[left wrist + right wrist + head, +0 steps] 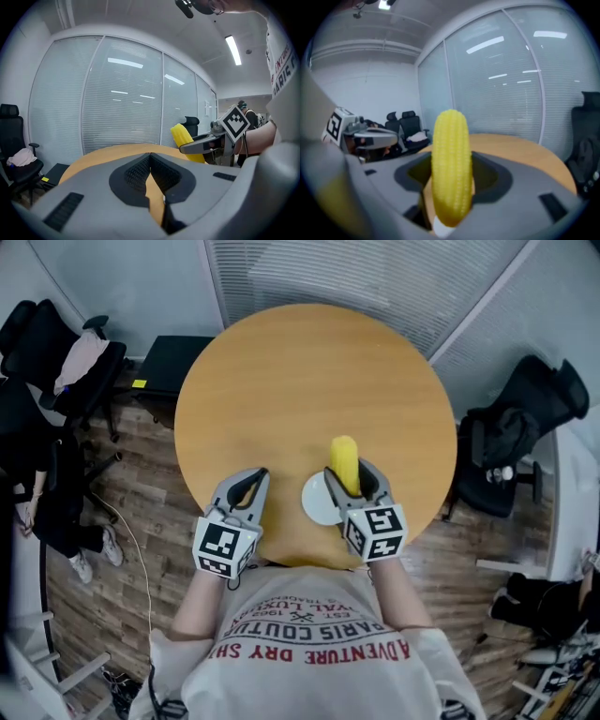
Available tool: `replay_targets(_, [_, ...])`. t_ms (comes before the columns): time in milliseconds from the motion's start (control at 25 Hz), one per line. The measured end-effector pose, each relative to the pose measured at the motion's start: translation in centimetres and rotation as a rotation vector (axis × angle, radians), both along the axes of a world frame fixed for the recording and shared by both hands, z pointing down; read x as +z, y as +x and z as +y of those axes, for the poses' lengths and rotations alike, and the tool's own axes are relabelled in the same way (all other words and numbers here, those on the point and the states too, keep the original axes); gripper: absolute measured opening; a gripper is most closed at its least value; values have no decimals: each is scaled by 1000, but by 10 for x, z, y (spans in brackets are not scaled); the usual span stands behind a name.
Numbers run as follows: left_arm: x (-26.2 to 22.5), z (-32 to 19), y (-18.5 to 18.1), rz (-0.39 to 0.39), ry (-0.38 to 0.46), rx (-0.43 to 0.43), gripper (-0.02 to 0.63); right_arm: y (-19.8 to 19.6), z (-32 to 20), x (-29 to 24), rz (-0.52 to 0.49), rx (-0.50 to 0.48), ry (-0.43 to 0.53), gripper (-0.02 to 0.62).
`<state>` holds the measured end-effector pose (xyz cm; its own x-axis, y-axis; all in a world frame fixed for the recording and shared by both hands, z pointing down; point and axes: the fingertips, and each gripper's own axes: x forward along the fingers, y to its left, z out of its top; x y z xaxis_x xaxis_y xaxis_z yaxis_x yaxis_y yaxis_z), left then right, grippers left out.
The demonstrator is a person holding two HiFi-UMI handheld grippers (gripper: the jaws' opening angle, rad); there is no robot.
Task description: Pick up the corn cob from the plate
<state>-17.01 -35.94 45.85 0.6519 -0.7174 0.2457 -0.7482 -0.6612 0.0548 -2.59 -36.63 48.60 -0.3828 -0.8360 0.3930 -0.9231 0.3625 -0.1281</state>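
My right gripper [349, 474] is shut on a yellow corn cob [344, 463], which stands up between the jaws and sticks out past them. In the right gripper view the corn cob [451, 166] fills the middle, upright, gripped near its lower half by the right gripper [451, 187]. A small white plate [319, 500] lies on the round wooden table [309, 390] just under and left of that gripper. My left gripper [247, 482] hovers over the table's near edge, shut and holding nothing. From the left gripper view [150, 171] the corn cob [186, 140] shows at the right.
Black office chairs [42, 352] stand left of the table, another black chair [520, 427] at the right. Glass walls with blinds [375, 277] run behind. The floor [141, 521] is wood, with a cable on it.
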Motion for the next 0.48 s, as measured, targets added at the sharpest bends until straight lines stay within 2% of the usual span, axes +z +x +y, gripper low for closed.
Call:
replay_targets(280, [-51, -3, 0, 37, 121, 7, 35, 2, 10, -61, -33, 21, 213, 267])
replay_targets(480, [-68, -4, 3, 44, 164, 17, 35, 4, 16, -78, -31, 32, 273, 267])
